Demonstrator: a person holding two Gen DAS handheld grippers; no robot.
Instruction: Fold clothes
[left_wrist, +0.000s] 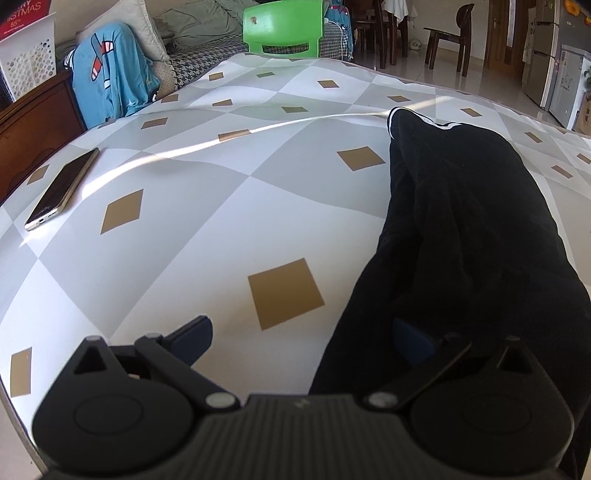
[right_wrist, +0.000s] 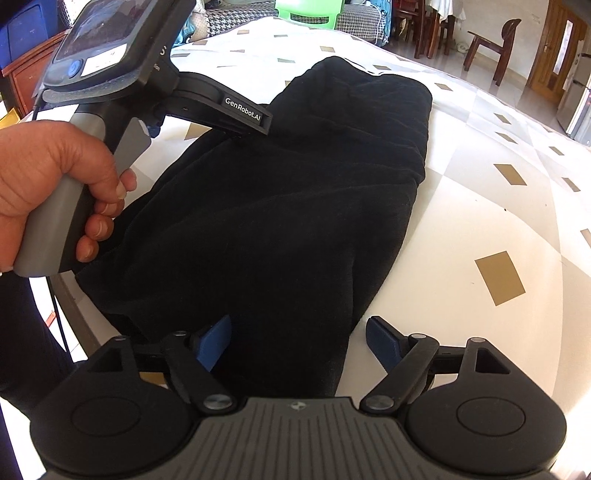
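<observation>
My left gripper (left_wrist: 301, 338) jaws released, right gripper (right_wrist: 299, 343) jaws released, both straddling near edge of black fleece garment (right_wrist: 280, 206) on desk (left_wrist: 184, 240). Next: pinch hem evenly, fold away flat.

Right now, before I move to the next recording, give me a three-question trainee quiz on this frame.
1. True or false: the phone lies on top of the black garment.
2. Multiple choice: the right gripper has its jaws (a) clamped shut on the cloth, (b) spread wide with the cloth's near end between them, (c) out of view.
3. Short answer: what holds the left gripper in the right wrist view?

Key
1. False. It lies on the patterned table, well apart from the garment.
2. b
3. A person's hand around its grey handle.
</observation>
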